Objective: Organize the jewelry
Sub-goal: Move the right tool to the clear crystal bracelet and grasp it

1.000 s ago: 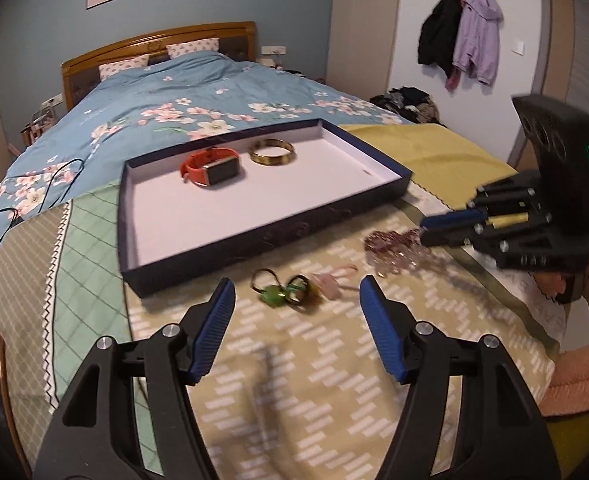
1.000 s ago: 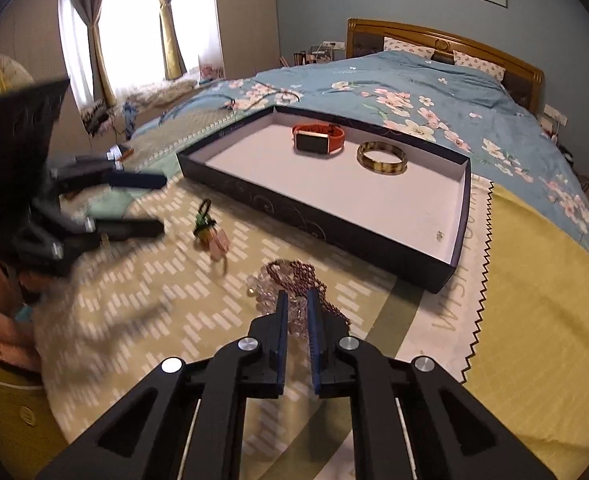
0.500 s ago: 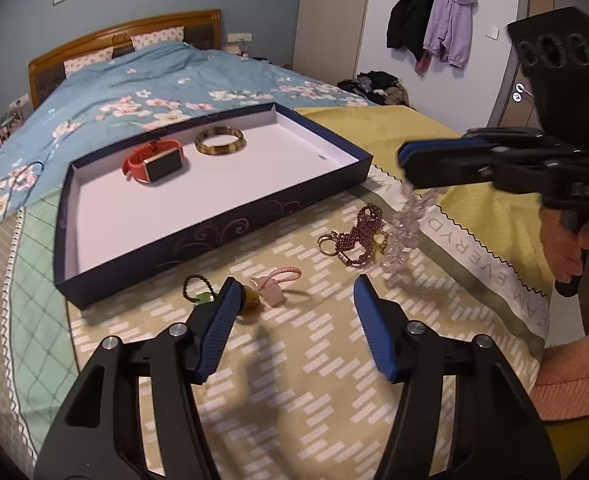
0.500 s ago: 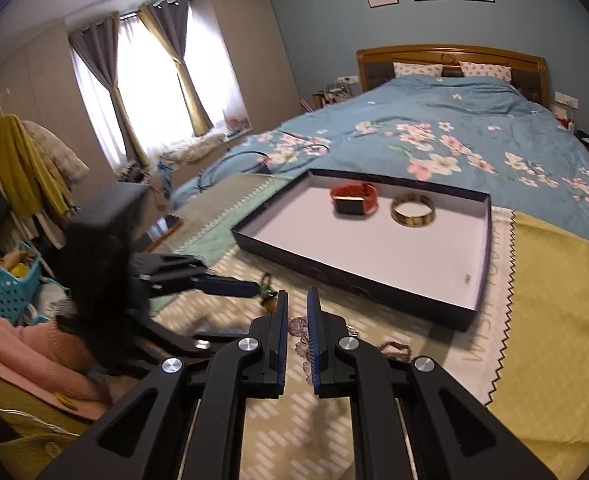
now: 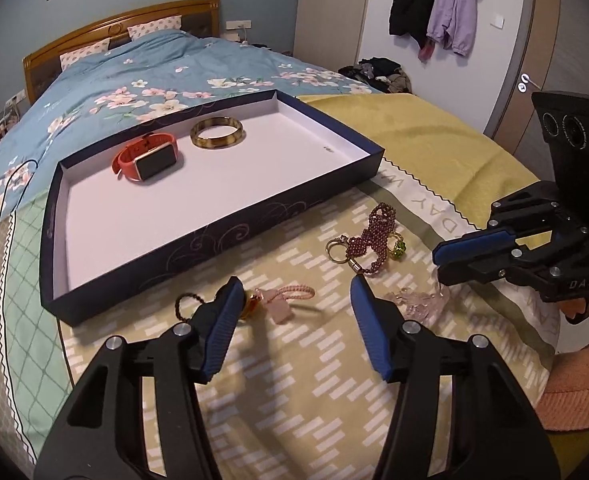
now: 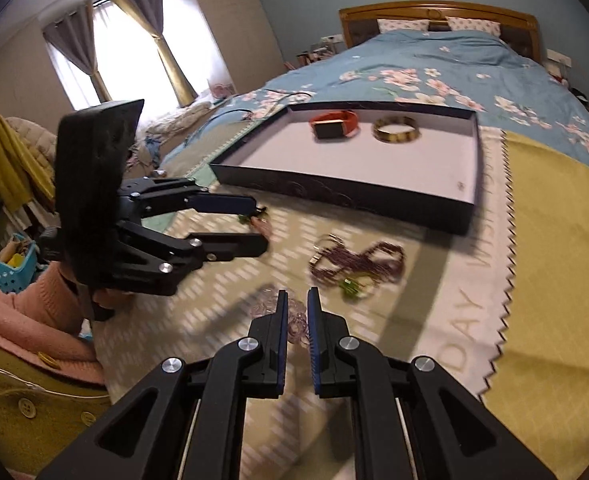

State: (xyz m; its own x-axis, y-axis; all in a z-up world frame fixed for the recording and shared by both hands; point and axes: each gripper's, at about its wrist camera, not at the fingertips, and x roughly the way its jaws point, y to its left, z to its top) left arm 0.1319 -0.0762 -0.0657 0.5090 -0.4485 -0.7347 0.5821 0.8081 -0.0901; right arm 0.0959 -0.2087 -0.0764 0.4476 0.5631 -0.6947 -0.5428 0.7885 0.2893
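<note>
A dark blue tray [image 5: 214, 236] on the bed holds an orange watch [image 5: 146, 158] and a gold bangle [image 5: 217, 133]. On the patterned cloth in front lie a maroon bead necklace [image 5: 378, 232], a pink strap charm [image 5: 282, 298] and a clear pink bead bracelet [image 5: 420, 300]. My left gripper [image 5: 294, 296] is open just above the pink charm. My right gripper [image 6: 295, 312] is nearly shut with a narrow gap, low over the pink bead bracelet [image 6: 294, 316], which rests on the cloth. The tray [image 6: 334, 196], watch [image 6: 334, 124] and bangle [image 6: 396, 130] also show in the right wrist view.
A yellow-green blanket [image 6: 554, 260] covers the bed's right side, a blue floral duvet [image 5: 134, 80] lies beyond the tray. Coats [image 5: 434, 4] hang on the wall. A person's pink sleeve [image 6: 22, 320] is at the bed's edge.
My right gripper lifted the pink bead bracelet off the pile, carried it nearer and lower, and its jaws have parted slightly with the bracelet on the cloth. My left gripper drifted right over the charm.
</note>
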